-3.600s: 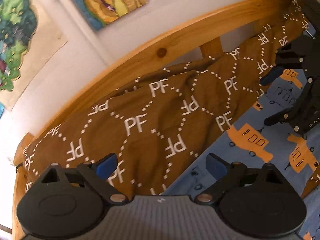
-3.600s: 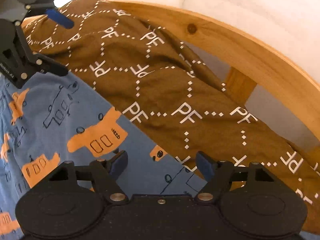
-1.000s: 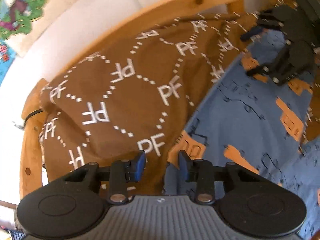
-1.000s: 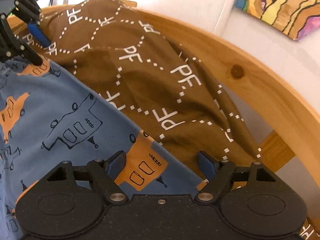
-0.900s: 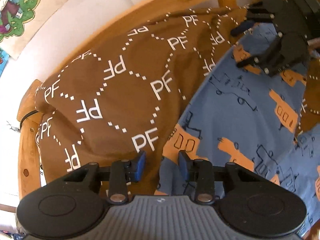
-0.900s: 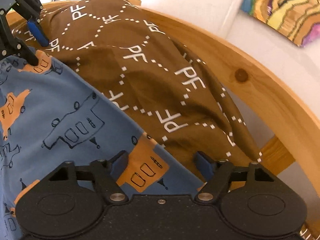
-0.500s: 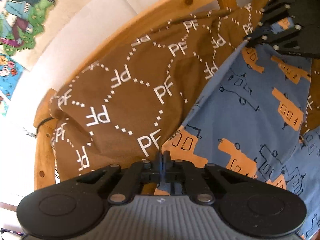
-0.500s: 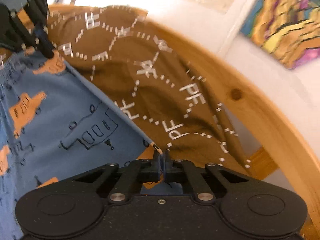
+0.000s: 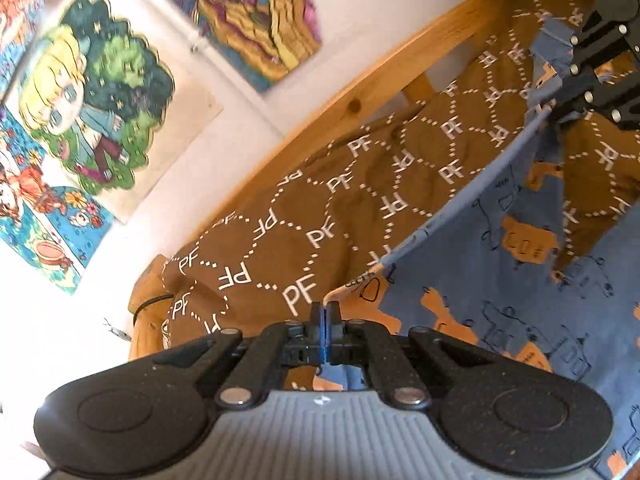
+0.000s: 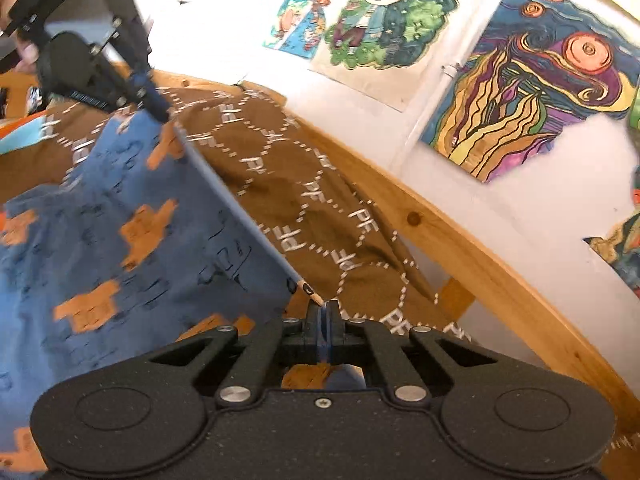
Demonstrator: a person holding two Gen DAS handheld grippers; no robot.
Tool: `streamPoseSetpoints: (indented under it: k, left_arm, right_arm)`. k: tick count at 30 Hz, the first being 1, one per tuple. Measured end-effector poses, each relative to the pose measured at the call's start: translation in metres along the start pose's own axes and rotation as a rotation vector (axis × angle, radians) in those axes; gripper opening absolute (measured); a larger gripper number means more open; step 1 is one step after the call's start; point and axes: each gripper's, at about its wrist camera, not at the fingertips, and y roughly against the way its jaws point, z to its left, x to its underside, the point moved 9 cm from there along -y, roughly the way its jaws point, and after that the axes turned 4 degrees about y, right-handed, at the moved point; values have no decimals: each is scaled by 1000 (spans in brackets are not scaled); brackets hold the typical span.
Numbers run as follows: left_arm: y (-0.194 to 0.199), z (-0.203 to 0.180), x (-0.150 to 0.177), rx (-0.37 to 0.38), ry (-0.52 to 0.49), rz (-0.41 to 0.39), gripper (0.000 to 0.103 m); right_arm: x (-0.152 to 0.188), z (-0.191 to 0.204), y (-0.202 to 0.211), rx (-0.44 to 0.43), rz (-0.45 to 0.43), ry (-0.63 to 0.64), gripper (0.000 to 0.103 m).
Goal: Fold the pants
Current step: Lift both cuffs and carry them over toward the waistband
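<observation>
We find both grippers, left (image 9: 325, 312) and right (image 10: 322, 312), clamping the pants (image 9: 500, 288) edge taut; 0 folds made.

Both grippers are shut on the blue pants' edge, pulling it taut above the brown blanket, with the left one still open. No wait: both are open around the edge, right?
No. Both wrist views show the left gripper and right gripper shut on the pants, edge taut over the blanket.

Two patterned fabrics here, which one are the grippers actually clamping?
The blue pants with orange vehicles, stretched between left gripper and right gripper. The brown PF blanket lies loose behind.
</observation>
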Motion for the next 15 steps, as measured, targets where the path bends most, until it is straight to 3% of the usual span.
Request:
streamPoseSetpoints:
  k: [4,9,15]
  left_arm:
    - [15,-13,7,-4,-18,-16,0]
    - [43,-28,27,3,-72,-48,0]
    - [62,-70,71,69,-165,-26,0]
  right_arm:
    - [7,22,14,-1,49,43,0]
    - [14,43,44,-4,52,9,0]
    - [38,82,79,-7,75,-8,0]
